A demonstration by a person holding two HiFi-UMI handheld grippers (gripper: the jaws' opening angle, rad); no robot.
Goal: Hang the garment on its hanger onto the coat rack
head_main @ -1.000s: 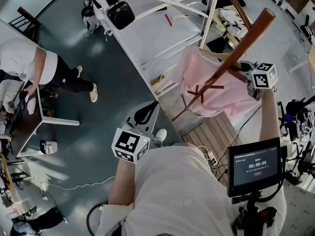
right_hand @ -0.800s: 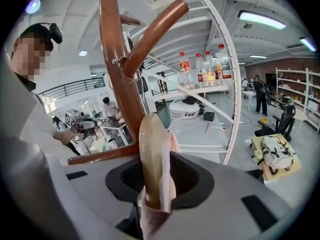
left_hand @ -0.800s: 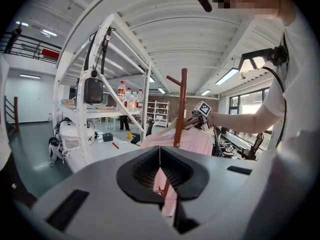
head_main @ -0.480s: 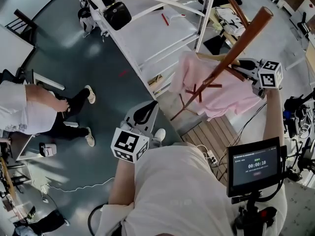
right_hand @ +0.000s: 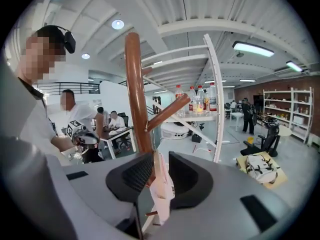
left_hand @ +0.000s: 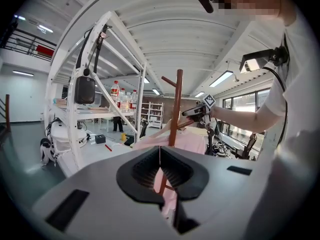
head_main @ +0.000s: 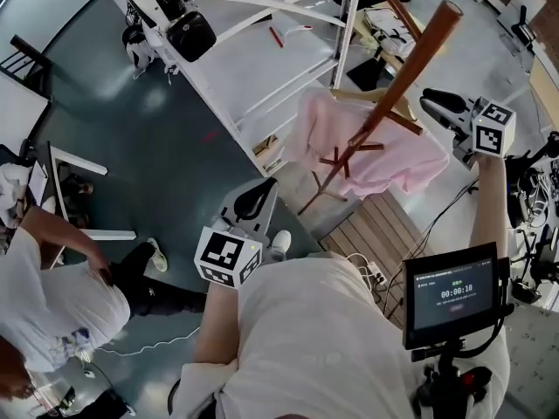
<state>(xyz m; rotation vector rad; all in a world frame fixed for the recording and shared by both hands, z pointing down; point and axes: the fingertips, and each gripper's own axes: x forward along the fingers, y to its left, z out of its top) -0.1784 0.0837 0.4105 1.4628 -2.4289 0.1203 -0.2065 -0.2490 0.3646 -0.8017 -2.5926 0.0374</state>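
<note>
Finding 1, placement. The coat rack (head_main: 410,68) is standing on the floor just off the near right corner of the white bench (head_main: 262,77). The pink garment (head_main: 384,160) is hanging from it on a pale wooden hanger (head_main: 380,98), beside the brown pole and beyond the bench's right edge. It appears to be carrying its own weight there, which suggests the hanging step is essentially done.

Finding 2, grippers. The right gripper (right_hand: 161,166) is hovering near the hanger's outer end with its jaws parted. A strip of pink cloth is showing through the gap, and neither pad appears to be pressing on it, so I am reading this gripper as released. It is probably being kept close in case the hanger slips off its peg (right_hand: 167,113). The left gripper (left_hand: 160,156) is idling low in front of the person's body, well apart from the rack. Its pads are pressed together on nothing, since only one tool is needed here.

Finding 3, condition of the garment. The cloth is looking light and thin. It is draping in soft folds from the hanger, with one shoulder bunching toward the bench corner and the hem falling around the rack's lower cross struts. No snagging is showing.
</note>
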